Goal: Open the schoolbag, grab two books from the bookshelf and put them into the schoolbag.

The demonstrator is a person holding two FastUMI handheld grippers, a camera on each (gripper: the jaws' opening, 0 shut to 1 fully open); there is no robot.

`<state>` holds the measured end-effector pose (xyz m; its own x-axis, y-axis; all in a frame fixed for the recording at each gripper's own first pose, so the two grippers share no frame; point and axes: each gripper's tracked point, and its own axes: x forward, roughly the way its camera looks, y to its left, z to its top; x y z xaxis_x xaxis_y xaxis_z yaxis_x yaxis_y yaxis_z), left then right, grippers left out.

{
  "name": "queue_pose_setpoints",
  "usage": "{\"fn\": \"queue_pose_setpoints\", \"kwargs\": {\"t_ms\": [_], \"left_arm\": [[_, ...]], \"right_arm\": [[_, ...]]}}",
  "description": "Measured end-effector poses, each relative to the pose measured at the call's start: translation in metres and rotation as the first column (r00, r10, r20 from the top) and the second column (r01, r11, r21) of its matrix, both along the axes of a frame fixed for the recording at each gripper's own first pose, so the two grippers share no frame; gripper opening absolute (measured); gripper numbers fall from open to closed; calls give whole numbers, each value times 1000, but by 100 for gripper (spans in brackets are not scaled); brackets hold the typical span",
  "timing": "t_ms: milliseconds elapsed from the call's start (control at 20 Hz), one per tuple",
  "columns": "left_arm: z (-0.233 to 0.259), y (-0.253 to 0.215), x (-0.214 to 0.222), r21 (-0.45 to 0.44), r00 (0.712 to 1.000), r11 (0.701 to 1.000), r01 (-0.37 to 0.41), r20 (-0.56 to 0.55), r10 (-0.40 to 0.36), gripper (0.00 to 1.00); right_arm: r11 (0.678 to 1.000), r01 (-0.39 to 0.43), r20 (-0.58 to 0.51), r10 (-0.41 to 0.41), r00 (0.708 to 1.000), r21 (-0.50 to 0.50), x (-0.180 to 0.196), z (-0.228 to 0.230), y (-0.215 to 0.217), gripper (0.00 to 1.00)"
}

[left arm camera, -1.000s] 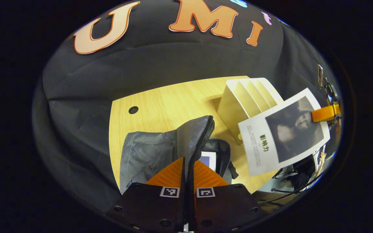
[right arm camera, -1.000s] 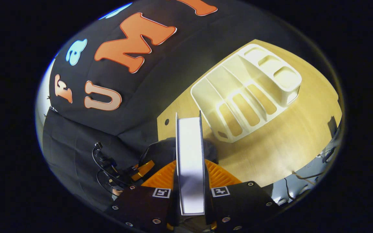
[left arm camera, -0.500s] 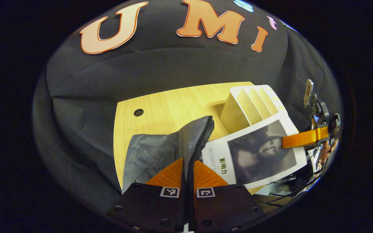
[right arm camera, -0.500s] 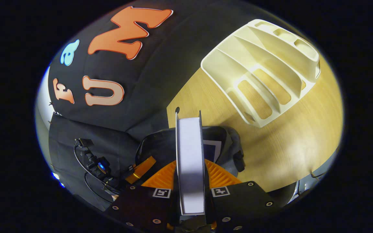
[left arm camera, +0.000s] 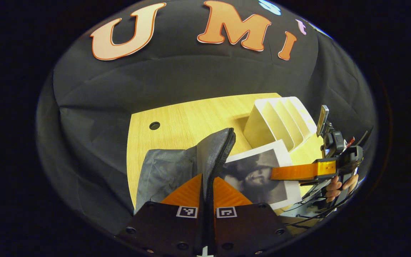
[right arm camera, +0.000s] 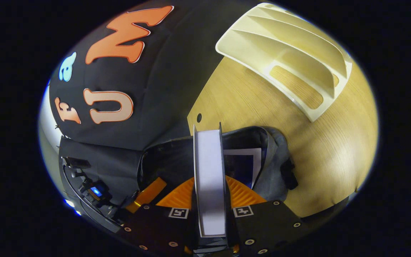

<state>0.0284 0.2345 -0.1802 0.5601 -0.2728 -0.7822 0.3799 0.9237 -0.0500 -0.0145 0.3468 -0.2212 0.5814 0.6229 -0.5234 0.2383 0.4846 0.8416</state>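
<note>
The grey schoolbag [left arm camera: 170, 167] stands on the wooden table with its mouth open. My left gripper [left arm camera: 206, 189] is shut on the zipper edge of the bag's flap [left arm camera: 218, 150], holding it up. My right gripper [right arm camera: 209, 185] is shut on a white-covered book [right arm camera: 209, 178], seen edge-on, just above the bag's opening [right arm camera: 177, 160]. In the left gripper view that book [left arm camera: 259, 175] shows its photo cover, lowered at the bag's mouth, with the right gripper [left arm camera: 287, 173] across it. Another book [right arm camera: 243, 164] sits inside the bag.
The cream bookshelf rack [left arm camera: 280, 117] stands on the table behind and right of the bag; its slots [right arm camera: 291, 53] hold no books. A cable hole [left arm camera: 154, 125] is in the tabletop at the back left. A hand [left arm camera: 337, 185] holds the right gripper.
The right gripper has carried the book down and leftwards from beside the rack to the bag's mouth. The left gripper has kept the flap held up.
</note>
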Motion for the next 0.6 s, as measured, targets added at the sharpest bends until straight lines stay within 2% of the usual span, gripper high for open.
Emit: {"fn": "queue_pose_setpoints", "kwargs": {"t_ms": [350, 600], "left_arm": [[4, -5, -1, -21, 1000, 1000, 6, 18, -5, 5], [5, -15, -1, -41, 999, 999, 13, 30, -12, 5]], "right_arm": [[1000, 4, 25, -4, 1000, -7, 15, -24, 39, 30], [1000, -6, 41, 4, 999, 31, 21, -32, 55, 31]]}}
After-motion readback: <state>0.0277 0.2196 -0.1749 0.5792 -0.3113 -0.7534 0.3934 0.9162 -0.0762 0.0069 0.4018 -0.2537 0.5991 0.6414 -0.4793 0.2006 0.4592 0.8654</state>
